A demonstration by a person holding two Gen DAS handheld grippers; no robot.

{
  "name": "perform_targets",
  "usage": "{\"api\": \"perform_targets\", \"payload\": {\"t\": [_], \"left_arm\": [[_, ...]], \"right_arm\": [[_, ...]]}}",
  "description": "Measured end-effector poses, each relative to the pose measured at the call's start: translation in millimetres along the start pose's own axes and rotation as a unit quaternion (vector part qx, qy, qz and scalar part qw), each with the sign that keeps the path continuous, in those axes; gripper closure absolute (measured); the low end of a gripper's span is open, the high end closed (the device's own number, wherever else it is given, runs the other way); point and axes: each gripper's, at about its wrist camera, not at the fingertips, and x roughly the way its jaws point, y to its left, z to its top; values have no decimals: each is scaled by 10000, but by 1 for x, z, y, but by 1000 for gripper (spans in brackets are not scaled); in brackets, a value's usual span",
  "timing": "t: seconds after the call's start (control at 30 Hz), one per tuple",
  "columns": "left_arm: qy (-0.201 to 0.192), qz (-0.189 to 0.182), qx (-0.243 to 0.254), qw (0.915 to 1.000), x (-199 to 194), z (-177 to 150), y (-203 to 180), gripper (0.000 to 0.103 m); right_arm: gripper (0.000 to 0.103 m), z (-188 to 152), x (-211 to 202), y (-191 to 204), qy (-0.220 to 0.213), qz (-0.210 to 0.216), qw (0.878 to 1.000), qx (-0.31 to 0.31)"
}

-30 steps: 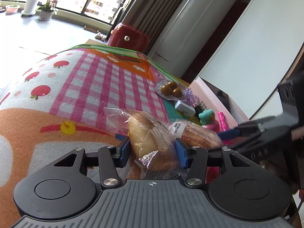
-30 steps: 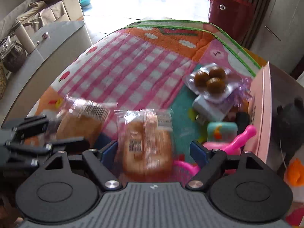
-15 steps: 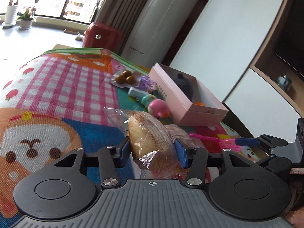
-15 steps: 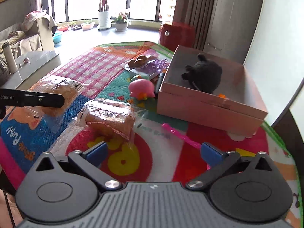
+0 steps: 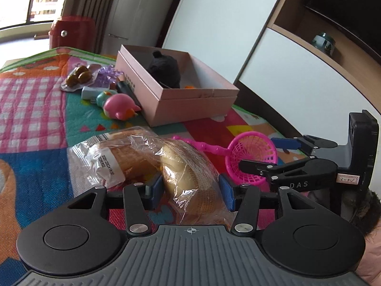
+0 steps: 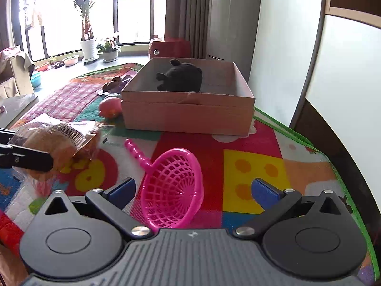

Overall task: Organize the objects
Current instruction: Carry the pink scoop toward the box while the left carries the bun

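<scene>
My left gripper [image 5: 191, 189] is shut on a bagged bread roll [image 5: 188, 171], seen at the left of the right wrist view [image 6: 54, 143]. A second bagged bread [image 5: 114, 157] lies on the mat just behind it. My right gripper [image 6: 193, 190] is open, its jaws on either side of a pink toy net [image 6: 171, 188], which lies on the mat and also shows in the left wrist view [image 5: 252, 157]. A pink cardboard box [image 5: 190, 100] holds a black plush toy [image 5: 164, 71]; both also show ahead in the right wrist view: the box [image 6: 188, 112] and the plush [image 6: 181, 78].
Left of the box lie a pink round toy [image 5: 120, 107], a teal toy [image 5: 106, 96], a small white box [image 5: 89, 93], a pack of brown balls [image 5: 78, 78] and a purple wrapper [image 5: 107, 76]. A white cabinet [image 5: 297, 88] stands right of the colourful mat [image 6: 252, 166].
Both grippers have swung right towards the box. The right gripper let go of the second bread, which now lies on the mat, and now straddles the pink net. The left still holds its roll.
</scene>
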Motion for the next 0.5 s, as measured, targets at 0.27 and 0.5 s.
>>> {"api": "perform_targets", "payload": {"t": [0.27,0.5], "left_arm": [[89,423,-220,9988,19,10,20,53],[-176,537,-454,9974,-1,16,32,54]], "right_arm": [[0,1,-2,33,149,875,9961,22],[0,5,-30,54,-390,513,9959,-638]]}}
